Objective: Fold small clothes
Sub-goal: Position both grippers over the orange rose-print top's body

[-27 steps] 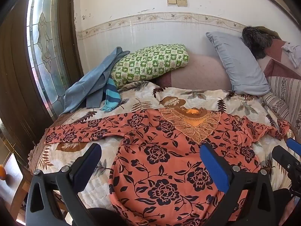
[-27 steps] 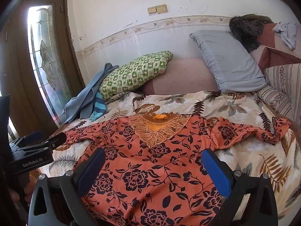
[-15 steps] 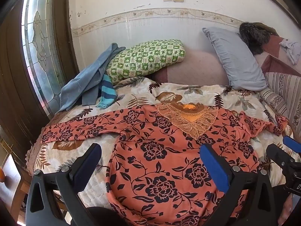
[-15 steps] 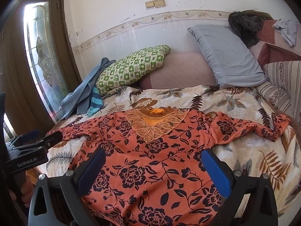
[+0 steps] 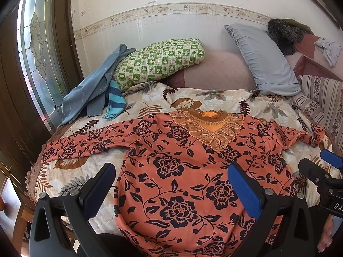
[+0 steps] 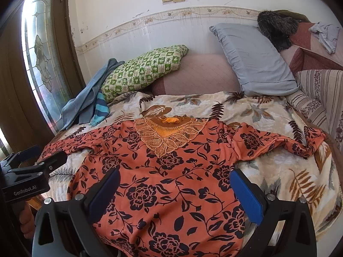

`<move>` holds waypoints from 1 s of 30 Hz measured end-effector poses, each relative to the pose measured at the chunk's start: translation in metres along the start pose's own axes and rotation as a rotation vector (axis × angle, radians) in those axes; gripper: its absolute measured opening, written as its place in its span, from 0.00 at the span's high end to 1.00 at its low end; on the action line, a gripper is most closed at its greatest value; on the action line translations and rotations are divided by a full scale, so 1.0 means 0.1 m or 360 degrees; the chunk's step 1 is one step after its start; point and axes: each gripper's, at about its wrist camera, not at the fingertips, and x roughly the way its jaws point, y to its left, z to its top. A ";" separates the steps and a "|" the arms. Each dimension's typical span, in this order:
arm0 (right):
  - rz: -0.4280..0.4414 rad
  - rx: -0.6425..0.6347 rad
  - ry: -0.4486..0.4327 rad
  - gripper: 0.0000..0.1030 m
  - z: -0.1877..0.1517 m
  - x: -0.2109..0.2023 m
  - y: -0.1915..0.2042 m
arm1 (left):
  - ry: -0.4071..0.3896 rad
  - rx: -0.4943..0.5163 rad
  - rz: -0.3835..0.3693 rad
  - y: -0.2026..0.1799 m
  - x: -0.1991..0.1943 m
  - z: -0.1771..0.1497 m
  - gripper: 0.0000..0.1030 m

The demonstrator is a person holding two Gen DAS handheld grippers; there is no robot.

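Observation:
An orange blouse with black flowers (image 5: 184,171) (image 6: 171,171) lies spread flat on the bed, front up, its lace collar (image 5: 210,128) toward the wall. One sleeve stretches to the bed's left edge (image 5: 81,143). The other sleeve ends crumpled at the right (image 6: 300,143). My left gripper (image 5: 171,175) hovers open over the blouse's lower left part, nothing between its blue pads. Over the lower middle of the blouse, my right gripper (image 6: 175,180) is open and empty too. Each gripper shows at the edge of the other's view (image 5: 321,171) (image 6: 32,167).
The bed carries a leaf-print blanket (image 5: 214,98). At the back lie a green checked pillow (image 5: 158,60), a grey pillow (image 5: 263,60) and blue garments (image 5: 94,87) by the stained-glass door (image 5: 36,53). A striped cushion (image 6: 321,98) borders the right side.
Both views have tilted and pushed slightly forward over the bed, so the blouse sits a little higher and larger in frame. The blouse itself has not moved; both grippers stay open.

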 end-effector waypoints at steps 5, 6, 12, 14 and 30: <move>-0.0010 0.0001 0.0024 0.00 -0.01 0.03 0.00 | 0.0023 -0.0001 -0.0002 0.00 0.05 -0.01 0.00; -0.0011 -0.0001 0.0026 0.00 -0.01 0.04 0.01 | 0.0026 0.0000 -0.0003 0.00 0.05 -0.01 0.00; -0.0016 -0.0005 0.0040 0.00 -0.01 0.07 0.01 | 0.0030 0.0010 -0.0008 -0.02 0.05 -0.02 0.00; -0.0015 -0.0007 0.0040 0.00 0.00 0.07 0.00 | 0.0037 0.0007 -0.0010 -0.01 0.06 -0.02 0.00; -0.0033 0.0000 0.0088 0.00 -0.08 0.23 -0.08 | 0.0037 0.0049 -0.0038 -0.15 0.31 0.07 0.00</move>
